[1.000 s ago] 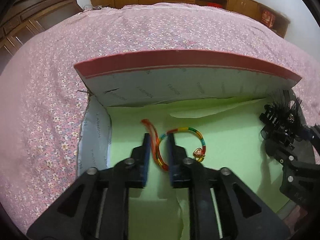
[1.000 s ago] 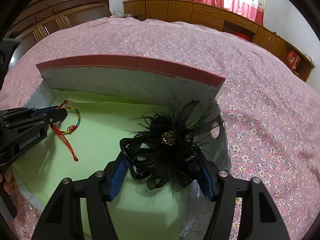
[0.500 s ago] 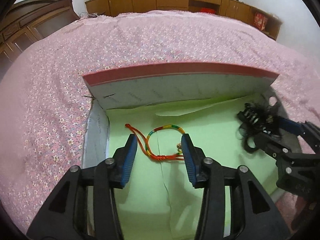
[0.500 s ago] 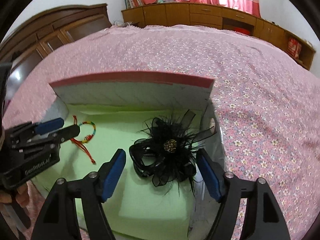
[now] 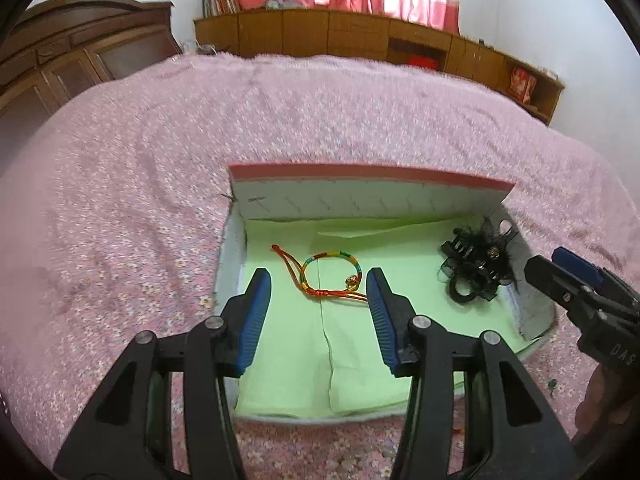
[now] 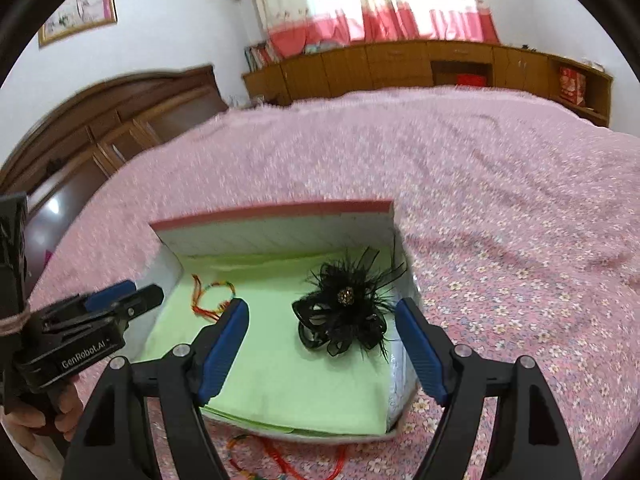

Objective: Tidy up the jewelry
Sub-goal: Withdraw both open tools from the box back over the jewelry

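An open box [image 5: 360, 200] lined with green paper lies on the bed, its red-edged lid standing at the back. A rainbow bead bracelet [image 5: 332, 256] with red cords lies on the lining at the left. My left gripper [image 5: 318, 276] hovers above and short of it; its jaws are opening with nothing between the pads. A black feather hair flower [image 6: 344, 308] rests at the box's right side. My right gripper [image 6: 322, 306] is open, held above and in front of the flower, not touching it. The bracelet [image 6: 197, 292] and left gripper [image 6: 136, 296] show at the left.
A pink floral bedspread [image 5: 160, 200] surrounds the box. Another coloured cord [image 6: 280, 456] lies on the bed just in front of the box. Wooden cabinets [image 5: 360, 36] and a dark wardrobe [image 5: 80, 52] stand beyond the bed. A person's hand [image 6: 60, 408] holds the left gripper.
Both grippers have drawn back and up from the box. The left jaws widened off the bracelet, the right off the hair flower; both pieces lie on the green lining.
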{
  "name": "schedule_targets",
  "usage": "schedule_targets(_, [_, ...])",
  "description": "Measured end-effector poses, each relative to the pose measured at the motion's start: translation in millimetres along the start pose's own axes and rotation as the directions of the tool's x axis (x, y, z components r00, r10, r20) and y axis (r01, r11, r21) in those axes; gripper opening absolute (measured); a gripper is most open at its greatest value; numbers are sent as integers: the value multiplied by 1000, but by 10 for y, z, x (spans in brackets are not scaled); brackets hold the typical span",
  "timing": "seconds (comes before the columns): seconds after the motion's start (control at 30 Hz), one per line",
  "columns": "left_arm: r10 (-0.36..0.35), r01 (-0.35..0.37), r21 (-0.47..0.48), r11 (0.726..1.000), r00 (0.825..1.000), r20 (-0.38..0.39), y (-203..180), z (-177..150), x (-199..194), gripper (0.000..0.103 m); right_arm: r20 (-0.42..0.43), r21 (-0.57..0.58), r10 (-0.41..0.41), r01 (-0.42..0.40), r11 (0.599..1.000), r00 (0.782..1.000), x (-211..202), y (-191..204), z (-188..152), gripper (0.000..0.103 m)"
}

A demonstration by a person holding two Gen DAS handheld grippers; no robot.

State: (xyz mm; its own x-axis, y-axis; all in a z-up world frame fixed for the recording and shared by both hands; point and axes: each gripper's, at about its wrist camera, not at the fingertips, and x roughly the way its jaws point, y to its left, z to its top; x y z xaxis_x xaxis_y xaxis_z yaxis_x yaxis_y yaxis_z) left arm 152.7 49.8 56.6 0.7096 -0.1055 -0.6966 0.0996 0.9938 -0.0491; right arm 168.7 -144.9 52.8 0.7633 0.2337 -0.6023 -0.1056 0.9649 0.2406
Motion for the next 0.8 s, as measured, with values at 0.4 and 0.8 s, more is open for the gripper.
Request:
schedule_targets(0.4, [-35, 38, -39, 999, 996, 84, 45, -233, -484, 42, 114, 21, 36, -39, 999, 993, -560, 71, -189, 78])
schedule_targets(0.8, [-55, 57, -19, 998, 992, 110, 22, -614, -906, 42, 168, 8, 10, -12, 1000, 986, -1089, 55, -586, 78])
